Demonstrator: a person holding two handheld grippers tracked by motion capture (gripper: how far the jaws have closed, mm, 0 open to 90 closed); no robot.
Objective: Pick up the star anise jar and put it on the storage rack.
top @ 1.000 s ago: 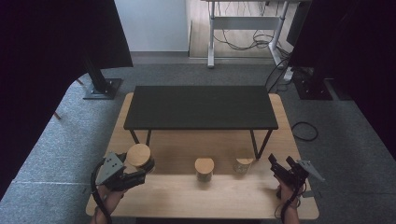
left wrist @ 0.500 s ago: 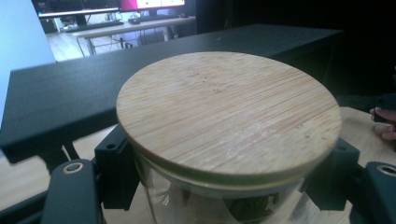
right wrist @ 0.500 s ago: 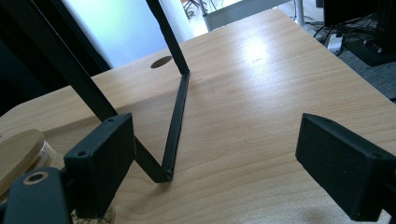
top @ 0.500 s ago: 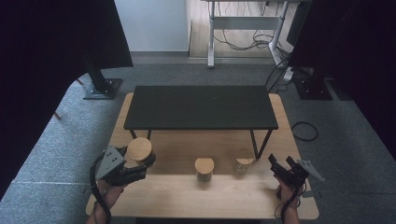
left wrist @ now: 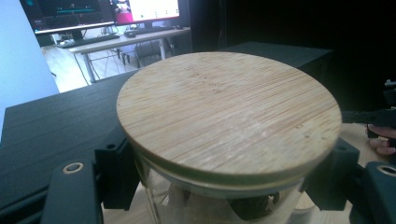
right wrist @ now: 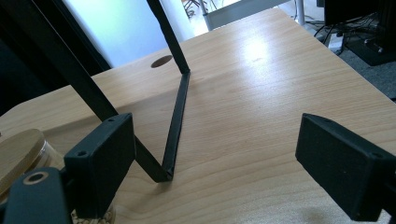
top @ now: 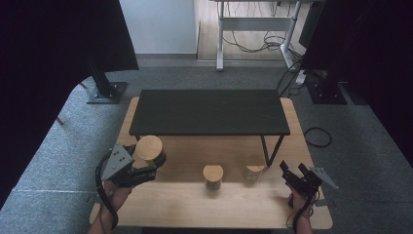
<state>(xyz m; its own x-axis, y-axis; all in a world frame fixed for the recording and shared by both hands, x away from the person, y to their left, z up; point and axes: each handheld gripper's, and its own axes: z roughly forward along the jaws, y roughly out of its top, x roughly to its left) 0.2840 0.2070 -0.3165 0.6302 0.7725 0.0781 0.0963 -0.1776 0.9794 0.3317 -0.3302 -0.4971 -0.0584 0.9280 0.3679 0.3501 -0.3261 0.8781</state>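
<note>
Left gripper (top: 148, 163) is clamped on a glass jar with a bamboo lid (top: 148, 147); in the left gripper view I see the black pads (left wrist: 116, 175) pressing the glass wall just under the lid (left wrist: 229, 109) at 9 and 3 o'clock. From the high view the jar sits at about 8 o'clock on the wooden table (top: 195, 204), near the left front corner of the black shelf (top: 209, 111). Whether its base touches the tabletop I cannot tell, since the gripper and hand (top: 114, 195) hide it. Something dark lies inside the glass, too blurred for me to name.

Right gripper (top: 296, 171) rests at about 4 o'clock on the table, held in the right hand (top: 298, 201). Its jaws stand well apart, and in the right gripper view I see bare wood and nothing gripped between the two pads (right wrist: 100, 154). Beyond them runs the black shelf leg (right wrist: 175, 126), bent where it meets the tabletop.

Two more lidded jars stand on the table between the grippers: the middle jar (top: 213, 175) at roughly 6 o'clock, and a smaller jar (top: 253, 171) just beside the shelf leg, near the right gripper. That smaller jar's lid (right wrist: 18, 149) shows at 8 o'clock in the right gripper view, behind the left-hand jaw.
</note>
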